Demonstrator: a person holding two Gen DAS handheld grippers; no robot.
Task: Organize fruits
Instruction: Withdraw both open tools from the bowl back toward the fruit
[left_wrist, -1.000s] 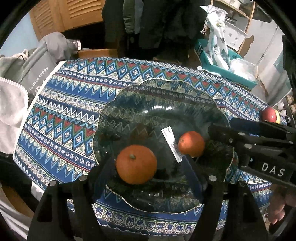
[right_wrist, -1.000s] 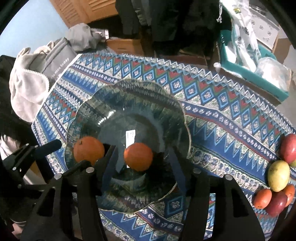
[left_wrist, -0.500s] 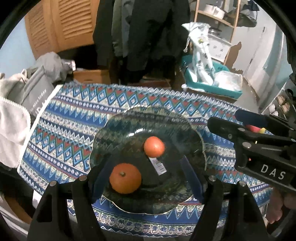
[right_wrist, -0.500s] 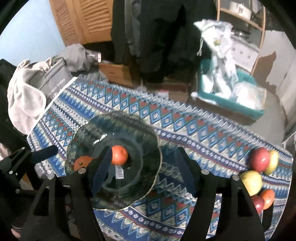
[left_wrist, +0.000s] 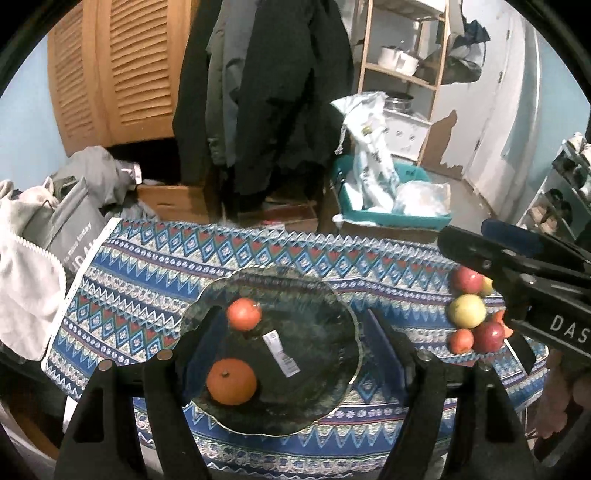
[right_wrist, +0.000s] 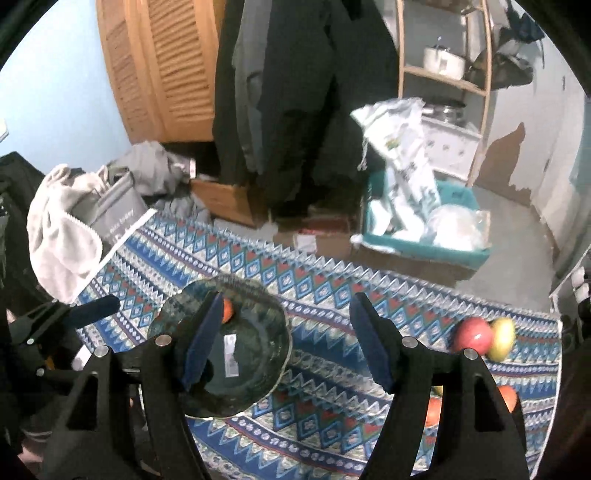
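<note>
Nearest, the left gripper (left_wrist: 291, 345) was held above the table with its jaws spread wide and nothing between them. Below it, a dark glass plate (left_wrist: 332, 369) was seen resting on a patterned blue tablecloth (left_wrist: 147, 280). Two fruits were carried on the plate: a large orange (left_wrist: 231, 381) toward the near rim and a smaller reddish orange (left_wrist: 243, 314) farther back, the two kept well apart. A white barcode sticker (left_wrist: 280, 353) was fixed to the plate between them.

Likewise, the right gripper (right_wrist: 286, 338) was held high with its jaws wide and empty, its left finger passing in front of the plate (right_wrist: 258, 354). Only a sliver of the smaller orange (right_wrist: 228, 311) was shown past that finger.

Farther to the right, a pile of fruit (left_wrist: 472, 314) was gathered on the cloth, well apart from the plate: a yellow-green apple (left_wrist: 467, 311), a red apple (left_wrist: 467, 279) behind it, and smaller red fruits in front, all touching or nearly so.

Beyond the table, a teal bin (left_wrist: 391, 218) holding white bags was seen on the floor, dark coats (left_wrist: 273, 92) were hung behind, and louvered wooden doors (left_wrist: 114, 70) stood at the far left.
</note>
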